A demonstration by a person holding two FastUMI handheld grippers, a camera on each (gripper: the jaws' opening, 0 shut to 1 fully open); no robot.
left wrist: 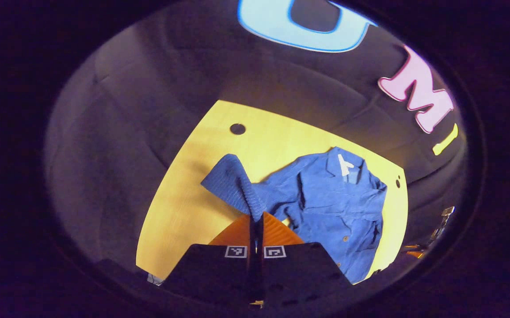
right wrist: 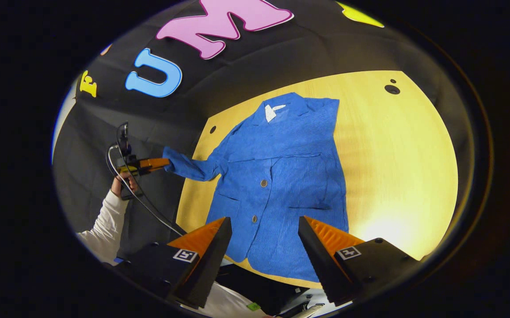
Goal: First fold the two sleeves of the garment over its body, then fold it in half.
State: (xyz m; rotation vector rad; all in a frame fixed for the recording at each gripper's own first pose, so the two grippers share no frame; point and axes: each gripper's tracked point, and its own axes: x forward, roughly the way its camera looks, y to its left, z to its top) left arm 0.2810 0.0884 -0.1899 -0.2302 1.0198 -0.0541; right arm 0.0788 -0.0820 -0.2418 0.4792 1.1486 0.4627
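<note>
Left tool clamps jacket sleeve — right tool spread wide above hem.

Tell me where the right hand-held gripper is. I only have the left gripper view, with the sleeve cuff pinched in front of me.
Observer: The right hand-held gripper is open, fingers wide apart, over the jacket's hem and holding nothing.
Operator: Is my sleeve pulled out straight?
Observer: Roughly. The left hand-held gripper holds the sleeve stretched sideways, with the cuff out past the table's edge.
</note>
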